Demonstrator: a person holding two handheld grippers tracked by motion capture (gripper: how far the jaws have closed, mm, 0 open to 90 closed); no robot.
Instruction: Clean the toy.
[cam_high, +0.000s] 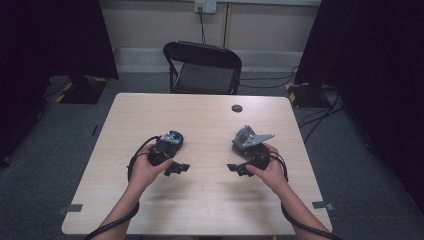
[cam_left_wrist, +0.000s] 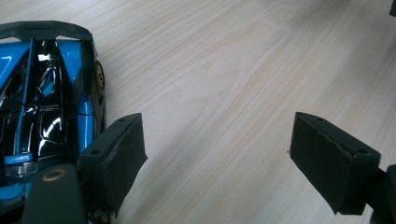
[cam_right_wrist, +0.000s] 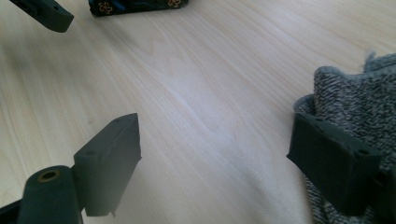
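Observation:
A blue and black toy car (cam_high: 173, 137) stands on the wooden table (cam_high: 210, 115), just beyond my left hand. In the left gripper view the car (cam_left_wrist: 42, 93) lies outside the left-hand jaw, close beside it. My left gripper (cam_left_wrist: 217, 135) is open over bare wood and points toward the table's middle (cam_high: 178, 168). A grey knitted cloth (cam_right_wrist: 359, 98) lies behind the right-hand jaw of my right gripper (cam_right_wrist: 215, 135), which is open with only table between its jaws. From above, the right gripper (cam_high: 239, 169) faces the left one, with the cloth (cam_high: 243, 137) just beyond it.
A small dark round cap (cam_high: 237, 108) sits in the tabletop near the far edge. A black folding chair (cam_high: 202, 67) stands behind the table. Cables trail from both grippers off the near edge. The other gripper's jaw (cam_right_wrist: 46, 14) is visible at the top left of the right gripper view.

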